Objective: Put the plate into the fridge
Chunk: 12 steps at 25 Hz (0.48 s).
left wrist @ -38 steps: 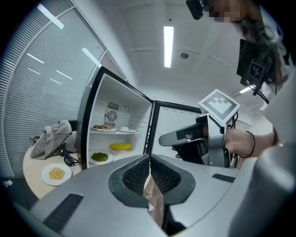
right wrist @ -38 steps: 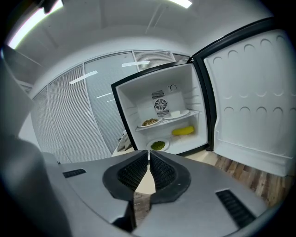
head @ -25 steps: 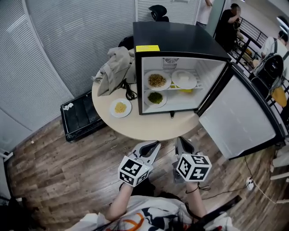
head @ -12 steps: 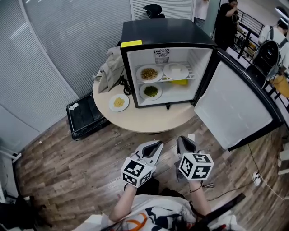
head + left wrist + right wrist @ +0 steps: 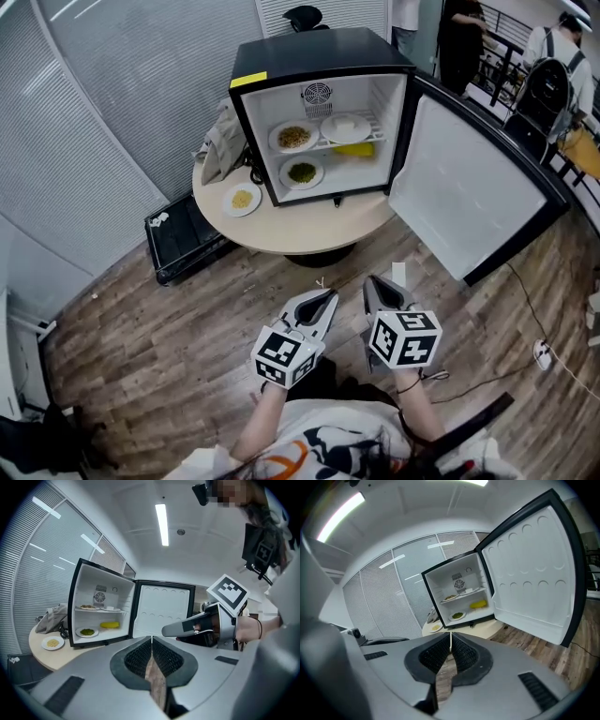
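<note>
Plates number four: one plate with yellow food (image 5: 242,199) sits on the round worktop (image 5: 309,234), just left of the open mini fridge (image 5: 319,56). Three more are inside, a brown-food plate (image 5: 293,137) and a white plate (image 5: 345,127) on the upper shelf, and a greens plate (image 5: 302,172) below, near one yellow item (image 5: 352,149). Two grippers hang over the wood floor, well apart from the worktop. The left gripper (image 5: 323,296) and right gripper (image 5: 372,284) both have their fingers closed on nothing. Only the head view shows the black case (image 5: 183,239) on the floor and the people (image 5: 555,66) behind the fridge. Only the left gripper view shows the right gripper from the side.
</note>
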### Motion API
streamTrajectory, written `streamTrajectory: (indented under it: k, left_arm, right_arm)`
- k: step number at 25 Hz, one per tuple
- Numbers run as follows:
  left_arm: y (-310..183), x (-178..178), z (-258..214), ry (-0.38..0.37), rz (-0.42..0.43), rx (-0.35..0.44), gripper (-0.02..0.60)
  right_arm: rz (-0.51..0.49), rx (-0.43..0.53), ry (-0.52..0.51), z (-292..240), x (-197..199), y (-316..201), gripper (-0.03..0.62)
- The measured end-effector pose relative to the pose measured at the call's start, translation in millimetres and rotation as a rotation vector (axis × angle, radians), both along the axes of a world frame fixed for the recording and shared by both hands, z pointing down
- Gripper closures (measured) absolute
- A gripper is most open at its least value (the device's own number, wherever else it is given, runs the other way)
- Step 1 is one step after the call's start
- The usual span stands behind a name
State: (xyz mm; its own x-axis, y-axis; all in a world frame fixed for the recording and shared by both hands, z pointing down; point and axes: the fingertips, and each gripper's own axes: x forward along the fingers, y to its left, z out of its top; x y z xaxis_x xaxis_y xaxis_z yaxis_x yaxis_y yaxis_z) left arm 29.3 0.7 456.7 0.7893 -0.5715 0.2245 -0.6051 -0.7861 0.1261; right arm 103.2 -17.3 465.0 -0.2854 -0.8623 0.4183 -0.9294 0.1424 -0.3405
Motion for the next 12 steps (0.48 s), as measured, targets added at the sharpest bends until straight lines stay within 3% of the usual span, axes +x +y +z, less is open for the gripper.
streamTrajectory:
  k: [12]
  left_arm:
    - [57,8,-2,-0.017,0.003,0.026,0.568]
  right_arm:
    - [-0.019,0.015,-0.011,-1,3,49,0.569]
